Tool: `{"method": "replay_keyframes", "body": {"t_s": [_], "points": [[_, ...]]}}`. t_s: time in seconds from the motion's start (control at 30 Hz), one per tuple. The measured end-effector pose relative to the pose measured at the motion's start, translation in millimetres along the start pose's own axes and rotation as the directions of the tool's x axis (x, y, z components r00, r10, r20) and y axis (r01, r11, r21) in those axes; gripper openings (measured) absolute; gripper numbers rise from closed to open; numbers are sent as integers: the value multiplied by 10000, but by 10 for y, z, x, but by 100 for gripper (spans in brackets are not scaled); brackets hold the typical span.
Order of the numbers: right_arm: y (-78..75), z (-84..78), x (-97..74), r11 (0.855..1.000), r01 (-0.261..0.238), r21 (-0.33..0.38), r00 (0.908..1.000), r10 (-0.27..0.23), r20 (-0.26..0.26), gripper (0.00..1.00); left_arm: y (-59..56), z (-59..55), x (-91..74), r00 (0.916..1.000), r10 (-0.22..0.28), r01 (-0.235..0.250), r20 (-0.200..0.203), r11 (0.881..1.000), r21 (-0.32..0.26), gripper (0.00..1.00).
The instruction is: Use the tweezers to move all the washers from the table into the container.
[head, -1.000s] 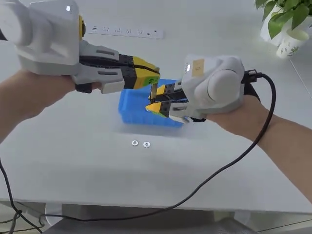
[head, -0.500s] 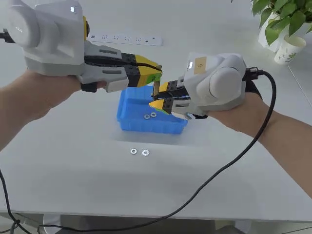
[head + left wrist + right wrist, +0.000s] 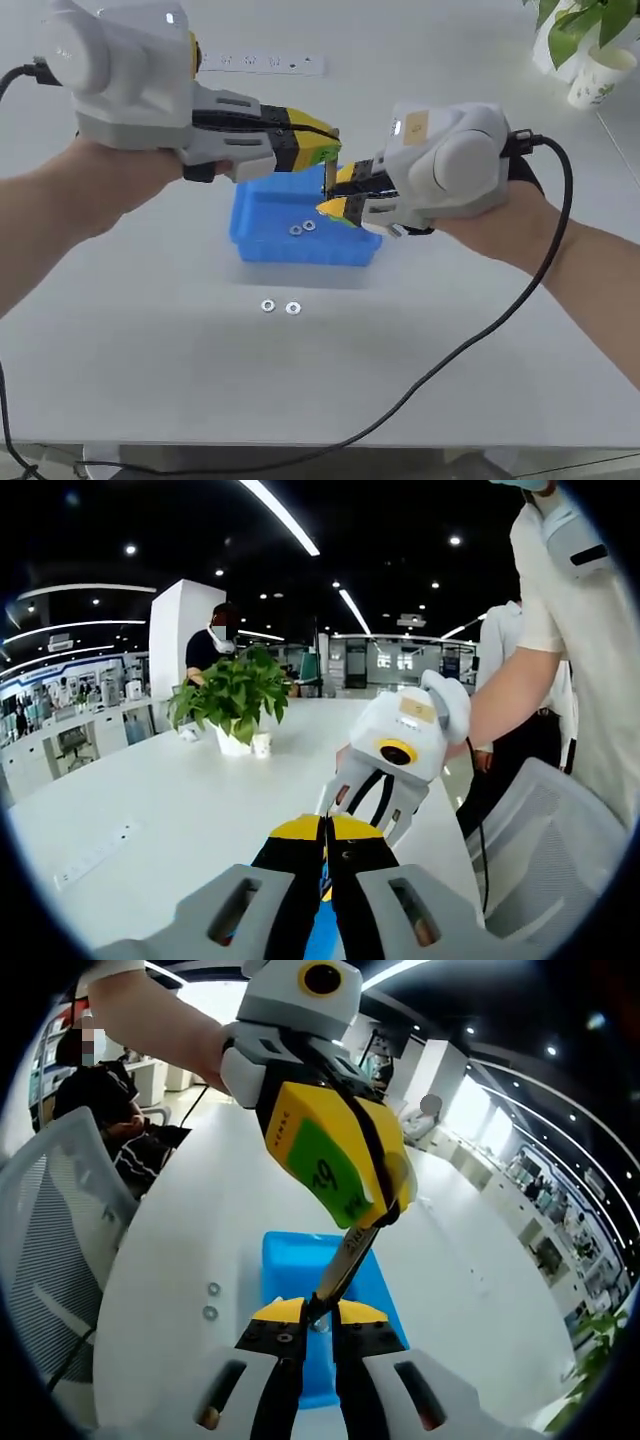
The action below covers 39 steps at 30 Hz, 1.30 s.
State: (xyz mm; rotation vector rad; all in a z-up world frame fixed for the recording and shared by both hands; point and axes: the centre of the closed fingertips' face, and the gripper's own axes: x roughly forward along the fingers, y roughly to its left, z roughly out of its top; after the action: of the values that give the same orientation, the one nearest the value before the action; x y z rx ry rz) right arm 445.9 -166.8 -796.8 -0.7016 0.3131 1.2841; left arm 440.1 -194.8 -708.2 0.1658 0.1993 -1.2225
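Over the white table (image 3: pixel 150 360) in a bright open office, the left gripper (image 3: pixel 330 142) and right gripper (image 3: pixel 332 205) meet, both clamped on the tweezers (image 3: pixel 326 183). Its long axis runs from the left jaws down to the right. Just below sits the container (image 3: pixel 262 246) holding two washers (image 3: pixel 302 229); two loose washers (image 3: pixel 280 306) lie nearer the person, on open table well short of its front edge.

On the yellow jaw of my left gripper (image 3: pixel 385 1218), a green sticker (image 3: pixel 330 1175) carries two tilted black digits, 19 as best I can make out. The small black print (image 3: pixel 283 1130) along the yellow edge beside it is too fine to read. My right gripper (image 3: pixel 336 192) has a tan label (image 3: pixel 415 126) on its housing, its mark illegible.
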Motion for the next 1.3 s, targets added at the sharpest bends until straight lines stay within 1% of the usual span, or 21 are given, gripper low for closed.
{"method": "replay_keyframes", "body": {"t_s": [0.13,0.3,0.47,0.63,0.87,0.97,1.03,1.17,1.3], "points": [[-11,-54,21,9999,9,104,10000,-9,11,10,35,-55,46,10000,-57,56,-32,10000,-67,3],[4,-141,46,9996,-30,269,10000,31,-13,10,47,-124,104,9998,-145,144,-110,9998,-129,3],[11,-185,66,9993,-78,362,10000,78,-14,10,49,-169,133,9996,-198,196,-213,9997,-131,3],[-3,-227,103,9989,-117,458,9999,116,17,10,88,-219,154,9994,-177,172,-284,9997,-179,3],[3,-342,186,9977,-202,645,9998,203,-6,10,139,-352,226,9988,-149,137,-469,9995,-271,3],[-9,-377,199,9972,-188,724,9998,189,-18,10,155,-379,252,9987,-151,137,-485,9995,-289,3],[-49,-429,219,9969,-164,763,9999,167,-28,10,169,-395,275,9986,-164,149,-502,9994,-306,3],[-86,-458,255,9967,-133,795,9999,138,-68,10,210,-423,305,9986,-180,163,-506,9993,-333,3],[-82,-489,286,9966,-180,804,9997,194,-160,11,233,-462,320,9984,-169,148,-537,9991,-392,3]]}}
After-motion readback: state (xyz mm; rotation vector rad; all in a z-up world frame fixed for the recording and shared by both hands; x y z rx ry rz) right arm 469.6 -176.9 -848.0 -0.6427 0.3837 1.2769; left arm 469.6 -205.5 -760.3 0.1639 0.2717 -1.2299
